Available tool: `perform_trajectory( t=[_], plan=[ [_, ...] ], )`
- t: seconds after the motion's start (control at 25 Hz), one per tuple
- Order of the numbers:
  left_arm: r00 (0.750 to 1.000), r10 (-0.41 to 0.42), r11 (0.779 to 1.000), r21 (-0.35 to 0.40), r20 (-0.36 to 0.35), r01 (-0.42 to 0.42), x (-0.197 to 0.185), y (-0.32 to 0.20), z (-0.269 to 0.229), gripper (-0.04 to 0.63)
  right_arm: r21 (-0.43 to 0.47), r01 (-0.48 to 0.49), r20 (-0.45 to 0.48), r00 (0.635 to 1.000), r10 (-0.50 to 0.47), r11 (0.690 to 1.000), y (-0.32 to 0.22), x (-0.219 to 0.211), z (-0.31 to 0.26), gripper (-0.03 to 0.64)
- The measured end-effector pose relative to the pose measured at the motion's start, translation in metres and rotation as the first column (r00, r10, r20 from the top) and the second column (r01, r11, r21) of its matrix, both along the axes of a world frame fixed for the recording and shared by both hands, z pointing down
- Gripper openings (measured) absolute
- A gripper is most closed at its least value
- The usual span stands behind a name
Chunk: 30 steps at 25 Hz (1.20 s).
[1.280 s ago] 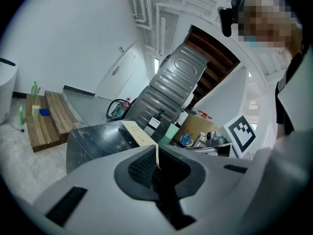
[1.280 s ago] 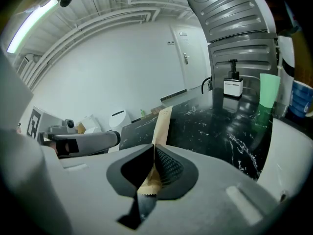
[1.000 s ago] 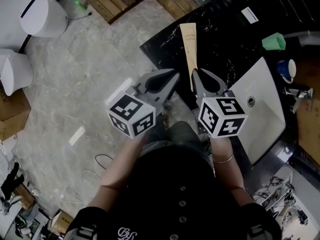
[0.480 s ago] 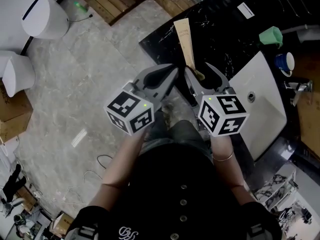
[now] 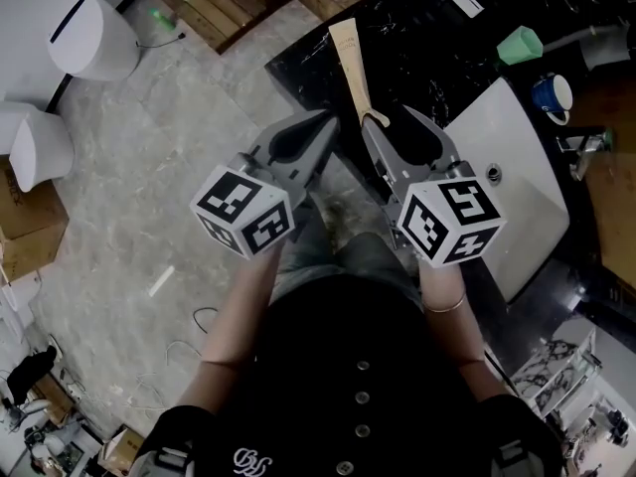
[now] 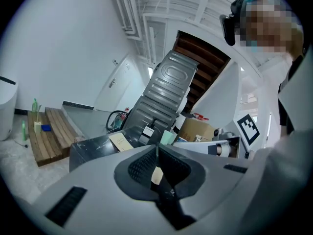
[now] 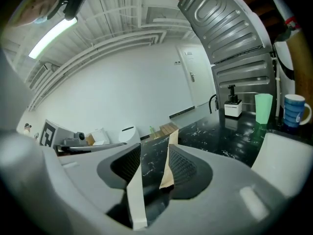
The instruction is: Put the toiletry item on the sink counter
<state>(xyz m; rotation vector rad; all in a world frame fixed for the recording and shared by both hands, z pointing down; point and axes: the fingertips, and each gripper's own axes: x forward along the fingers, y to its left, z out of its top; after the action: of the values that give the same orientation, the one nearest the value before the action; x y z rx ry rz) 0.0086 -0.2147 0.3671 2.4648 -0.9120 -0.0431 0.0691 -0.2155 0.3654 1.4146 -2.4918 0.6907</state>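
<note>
The toiletry item is a long tan box (image 5: 351,63). It lies on the black marble sink counter (image 5: 417,38) and points away from me. Its near end (image 7: 167,166) sits between the jaws of my right gripper (image 5: 390,127) and leans on the right-hand pad (image 7: 185,166). A gap shows on the other side, where a pale strip stands before the left-hand pad. These jaws stand wide and are closing, and they do not press on the box. My left gripper (image 5: 320,127) hangs shut beside it, over the counter's edge.
A white sink basin (image 5: 507,187) is set into the counter at the right, with a faucet (image 5: 586,142) behind it. A green cup (image 5: 520,45) and a blue mug (image 5: 550,92) stand nearby. On the floor are wooden pallets (image 5: 229,3), a white bin (image 5: 89,33) and a cardboard box (image 5: 25,217).
My right gripper was shut on the box's near end a second ago; its jaws have since spread wide. Both grippers now sit a little lower and farther apart in the head view.
</note>
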Motion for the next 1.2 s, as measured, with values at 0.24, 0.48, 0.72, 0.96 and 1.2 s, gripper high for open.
perform_trajectory(
  t=[0.24, 0.48, 0.72, 0.96, 1.2],
  plan=[
    [1.000, 0.003, 0.999, 0.032, 0.017, -0.003, 0.005, 0.023, -0.013, 0.023, 0.071, 0.049, 0.030, 0.998, -0.051, 0.996, 0.027, 0.002, -0.024, 0.076],
    [1.000, 0.003, 0.998, 0.055, 0.029, -0.004, 0.006, 0.047, -0.022, 0.023, 0.110, 0.077, 0.059, 0.995, -0.084, 0.991, 0.051, 0.003, -0.035, 0.011],
    [1.000, -0.004, 0.996, 0.085, 0.031, 0.002, 0.005, 0.062, -0.036, 0.023, 0.157, 0.166, 0.079, 0.981, -0.180, 0.974, 0.077, -0.008, -0.045, 0.005],
    [0.999, -0.001, 0.993, 0.118, 0.048, -0.004, 0.007, 0.068, -0.046, 0.023, 0.168, 0.163, 0.066, 0.982, -0.176, 0.972, 0.083, -0.008, -0.044, 0.005],
    [0.998, 0.015, 0.989, 0.147, 0.067, -0.025, 0.014, 0.077, -0.054, 0.023, 0.212, 0.161, 0.088, 0.979, -0.183, 0.964, 0.089, -0.006, -0.053, 0.005]
  ],
)
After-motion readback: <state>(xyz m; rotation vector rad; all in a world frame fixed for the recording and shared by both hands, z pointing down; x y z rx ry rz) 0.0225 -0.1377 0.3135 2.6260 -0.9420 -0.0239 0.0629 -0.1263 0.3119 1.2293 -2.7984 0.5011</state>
